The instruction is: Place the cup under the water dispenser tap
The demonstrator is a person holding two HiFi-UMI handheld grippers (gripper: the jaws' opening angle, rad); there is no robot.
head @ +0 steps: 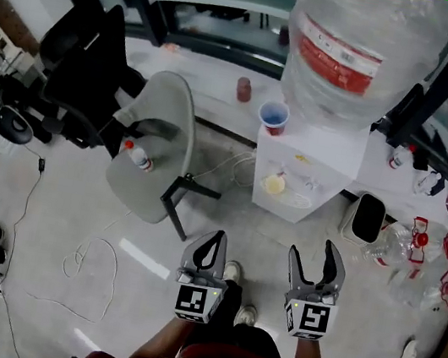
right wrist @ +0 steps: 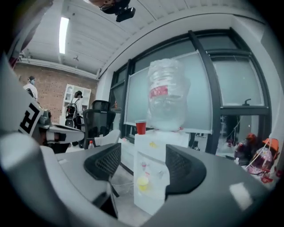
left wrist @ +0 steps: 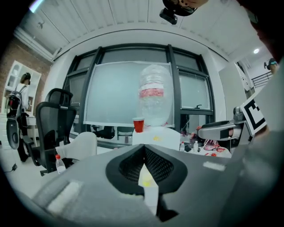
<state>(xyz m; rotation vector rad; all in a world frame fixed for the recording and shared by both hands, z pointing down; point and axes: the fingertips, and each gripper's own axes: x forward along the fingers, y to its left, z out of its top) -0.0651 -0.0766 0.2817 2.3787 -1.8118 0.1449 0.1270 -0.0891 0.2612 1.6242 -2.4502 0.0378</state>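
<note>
A red cup stands on top of the white water dispenser, beside the big clear bottle. The cup also shows in the left gripper view and the right gripper view. A yellow object sits in the dispenser's tap recess. Both grippers hang in front of the dispenser, well short of it. My left gripper is shut with nothing held, its tips meeting. My right gripper is open and empty, its jaws framing the dispenser.
A grey chair with a small bottle on it stands left of the dispenser. A black office chair is further left. A cable lies on the floor. A bin and plastic bottles crowd the right.
</note>
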